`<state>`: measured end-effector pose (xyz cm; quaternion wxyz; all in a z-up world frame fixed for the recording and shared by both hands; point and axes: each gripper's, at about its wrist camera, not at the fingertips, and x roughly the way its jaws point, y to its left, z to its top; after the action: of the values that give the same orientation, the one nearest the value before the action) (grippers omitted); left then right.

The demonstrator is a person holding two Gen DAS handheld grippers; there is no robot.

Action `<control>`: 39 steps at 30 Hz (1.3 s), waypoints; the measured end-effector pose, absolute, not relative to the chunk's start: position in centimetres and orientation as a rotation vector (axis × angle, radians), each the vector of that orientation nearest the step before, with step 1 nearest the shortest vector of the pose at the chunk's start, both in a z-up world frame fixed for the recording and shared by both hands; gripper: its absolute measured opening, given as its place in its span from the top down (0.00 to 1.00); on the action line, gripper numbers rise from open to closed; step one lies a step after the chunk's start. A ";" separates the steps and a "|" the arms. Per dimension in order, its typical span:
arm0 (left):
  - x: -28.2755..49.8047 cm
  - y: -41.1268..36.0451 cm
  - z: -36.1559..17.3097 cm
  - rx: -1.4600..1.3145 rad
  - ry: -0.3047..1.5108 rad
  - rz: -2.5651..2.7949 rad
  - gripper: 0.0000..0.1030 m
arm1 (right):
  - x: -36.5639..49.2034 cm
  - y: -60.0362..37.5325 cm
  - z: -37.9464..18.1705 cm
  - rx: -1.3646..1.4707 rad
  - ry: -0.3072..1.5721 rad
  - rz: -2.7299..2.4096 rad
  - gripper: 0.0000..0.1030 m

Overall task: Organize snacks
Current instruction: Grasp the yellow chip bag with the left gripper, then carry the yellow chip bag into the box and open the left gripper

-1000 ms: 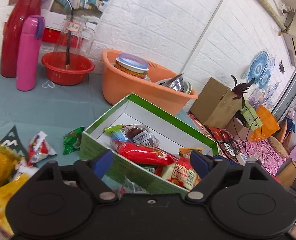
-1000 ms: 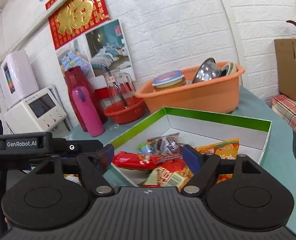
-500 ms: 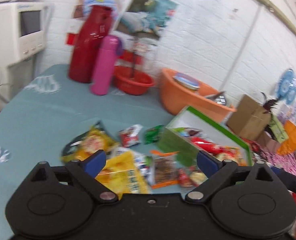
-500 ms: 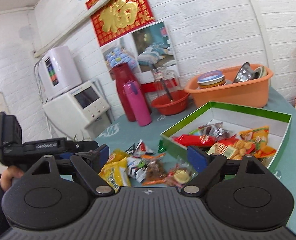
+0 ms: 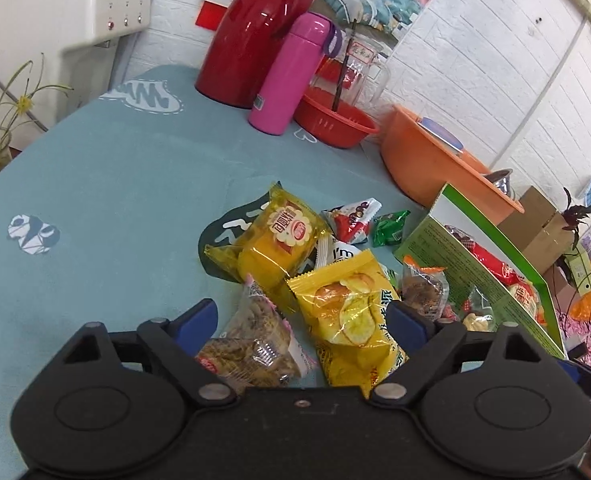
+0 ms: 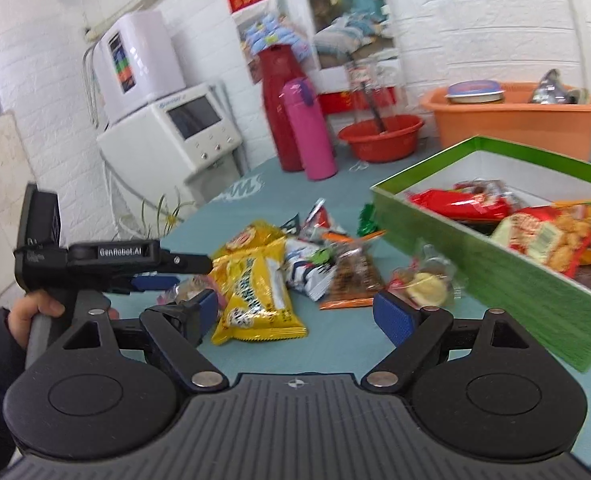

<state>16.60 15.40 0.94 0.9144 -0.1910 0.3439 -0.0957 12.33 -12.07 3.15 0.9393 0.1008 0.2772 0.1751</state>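
Loose snack packets lie in a pile on the teal tablecloth (image 5: pixel 107 208). My left gripper (image 5: pixel 301 318) is open low over the pile's near end. A clear packet of brown snack (image 5: pixel 251 344) and a yellow chips bag (image 5: pixel 351 312) lie between its blue pads. Farther back are a yellow cake packet (image 5: pixel 279 244) and a small green candy (image 5: pixel 391 228). The green box (image 5: pixel 475 280) with several packets inside stands to the right. My right gripper (image 6: pixel 299 312) is open and empty above the cloth, just short of the yellow chips bag (image 6: pixel 255 288), with the green box (image 6: pixel 495 264) to its right.
At the back stand a red thermos (image 5: pixel 255 32), a pink bottle (image 5: pixel 291 76), a red bowl (image 5: pixel 335 124) and an orange basin (image 5: pixel 435 168). A hand (image 6: pixel 35 312) holds the left gripper's black handle (image 6: pixel 111 256) at the left. A white appliance (image 6: pixel 175 132) stands off the table's edge.
Both grippers have pulled back from over the green box. The left one swung left and dropped low over the loose pile. Both stayed open.
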 end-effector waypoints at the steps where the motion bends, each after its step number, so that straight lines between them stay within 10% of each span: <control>1: 16.5 15.5 1.0 -0.396 0.705 -0.206 0.00 | 12.8 -11.4 2.8 0.189 0.574 0.372 0.00; 12: 16.1 16.9 0.8 -0.400 0.714 -0.248 0.00 | 18.8 -5.2 -0.4 0.055 0.634 0.463 0.00; 13: 16.0 17.1 0.8 -0.400 0.716 -0.244 0.00 | 19.1 -5.0 -0.7 0.040 0.642 0.464 0.06; 14: 15.8 17.2 0.8 -0.404 0.720 -0.238 0.00 | 19.4 -4.8 -1.0 0.020 0.666 0.466 0.33; 19: 14.3 16.1 2.1 -0.431 0.708 -0.330 0.00 | 18.0 -5.8 -0.7 0.020 0.718 0.471 0.35; 31: 11.9 6.3 -0.5 -0.397 0.851 -0.583 0.00 | 9.5 -11.2 -0.4 0.127 0.740 0.395 0.30; 35: 12.1 4.4 -1.4 -0.399 0.880 -0.610 0.00 | 7.9 -12.2 -0.4 0.153 0.738 0.387 0.00; 39: 12.2 3.8 -1.6 -0.384 0.891 -0.599 0.00 | 7.4 -13.0 -0.5 0.160 0.721 0.374 0.00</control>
<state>12.22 3.76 -1.63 0.8419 -0.1816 0.4216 -0.2837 7.38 -12.97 -0.47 0.9156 0.0777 0.3501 0.1816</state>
